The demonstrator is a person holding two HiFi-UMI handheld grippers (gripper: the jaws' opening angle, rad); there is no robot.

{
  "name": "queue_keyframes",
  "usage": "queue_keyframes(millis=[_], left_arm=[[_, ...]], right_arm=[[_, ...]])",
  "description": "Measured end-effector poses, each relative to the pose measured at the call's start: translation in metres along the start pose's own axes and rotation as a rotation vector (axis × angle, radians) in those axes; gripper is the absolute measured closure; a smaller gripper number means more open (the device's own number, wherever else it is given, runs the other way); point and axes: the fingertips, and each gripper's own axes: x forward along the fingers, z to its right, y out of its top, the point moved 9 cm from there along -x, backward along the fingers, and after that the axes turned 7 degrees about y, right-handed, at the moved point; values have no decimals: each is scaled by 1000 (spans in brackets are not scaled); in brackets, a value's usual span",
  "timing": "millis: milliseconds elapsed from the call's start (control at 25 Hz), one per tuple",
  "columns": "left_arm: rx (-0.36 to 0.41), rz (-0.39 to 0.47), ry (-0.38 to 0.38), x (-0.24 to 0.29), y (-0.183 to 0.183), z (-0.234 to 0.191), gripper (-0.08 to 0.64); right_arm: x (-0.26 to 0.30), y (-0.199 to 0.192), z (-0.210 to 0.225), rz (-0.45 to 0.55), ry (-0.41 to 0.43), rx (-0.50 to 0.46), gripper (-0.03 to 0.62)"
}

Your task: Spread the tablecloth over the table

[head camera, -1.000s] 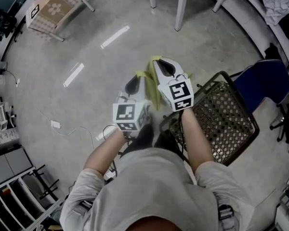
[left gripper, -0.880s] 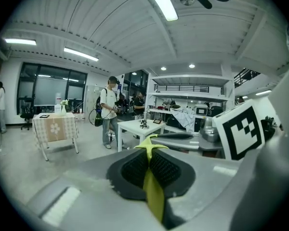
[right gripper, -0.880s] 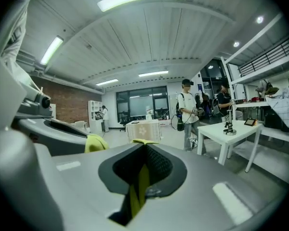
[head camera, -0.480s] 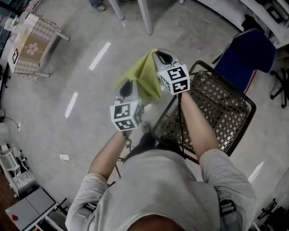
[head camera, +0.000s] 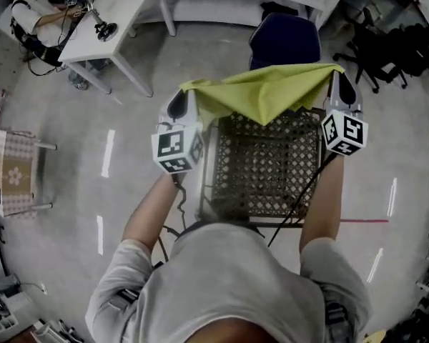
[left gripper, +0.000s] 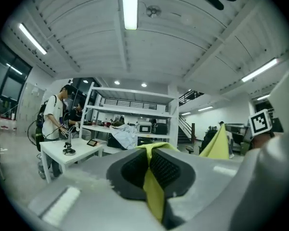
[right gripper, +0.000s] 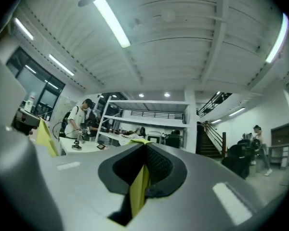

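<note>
Looking down from the head view, the person is holding the tablecloth stretched between the two grippers. The left gripper is pinching one upper corner and the right gripper the other. The hands are standing well apart, I judge so that the top edge is pulling taut and the thin yellow-green fabric is opening out. Its middle is sagging into a soft downward point over the dark wire-mesh basket below. A blue chair is standing beyond the cloth, and a white tabletop is lying up and to the left, well apart. The cloth is not yet covering any table.

In the left gripper view, the ribbed black fingers are clenching a folded strip of the cloth, which is running down between them as a smooth matte band. The far corner is showing as a yellow peak at the right.

In the right gripper view, the fingers are likewise gripping a narrow yellow fold, clamped edge-on, with the opposite corner peeking in at the left.
</note>
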Motion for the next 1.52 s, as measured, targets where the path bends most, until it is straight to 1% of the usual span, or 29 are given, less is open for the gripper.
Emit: queue_keyframes(millis=[40, 120, 240, 320, 440, 600, 720, 800, 920, 1040, 1120, 1240, 1400, 1520], left_arm=[[7, -11, -13, 3, -4, 7, 535], [12, -28, -27, 7, -11, 18, 535], [17, -67, -27, 6, -25, 28, 535], [20, -96, -5, -1, -34, 27, 535], [23, -137, 41, -15, -49, 23, 534], [36, -188, 92, -28, -68, 23, 535], [25, -188, 142, -41, -72, 17, 535], [6, -173, 187, -55, -71, 4, 535], [-7, -160, 229, -74, -68, -22, 535], [-12, -157, 220, -80, -69, -41, 534], [-35, -158, 195, -80, -71, -47, 535], [-35, -140, 139, -72, -68, -43, 535], [-37, -111, 75, -54, -64, -20, 535], [-36, -113, 42, -46, -70, 17, 535]], right_arm=[[-19, -6, 9, -19, -30, 6, 583], [-47, -22, 15, -62, -52, 29, 583], [-79, -50, 13, -104, -59, 111, 583], [-95, -65, 3, -113, -40, 152, 583], [-100, -85, -23, -112, 48, 206, 583], [-78, -108, -70, -124, 214, 283, 583], [-57, -112, -105, -124, 335, 302, 583], [-44, -109, -129, -117, 400, 307, 583], [-27, -100, -168, -106, 464, 311, 583], [-19, -88, -201, -94, 497, 283, 583], [-18, -84, -208, -96, 474, 270, 583], [-26, -75, -187, -93, 364, 252, 583], [-47, -60, -121, -69, 199, 239, 583], [-66, -72, -66, -84, 116, 224, 583]])
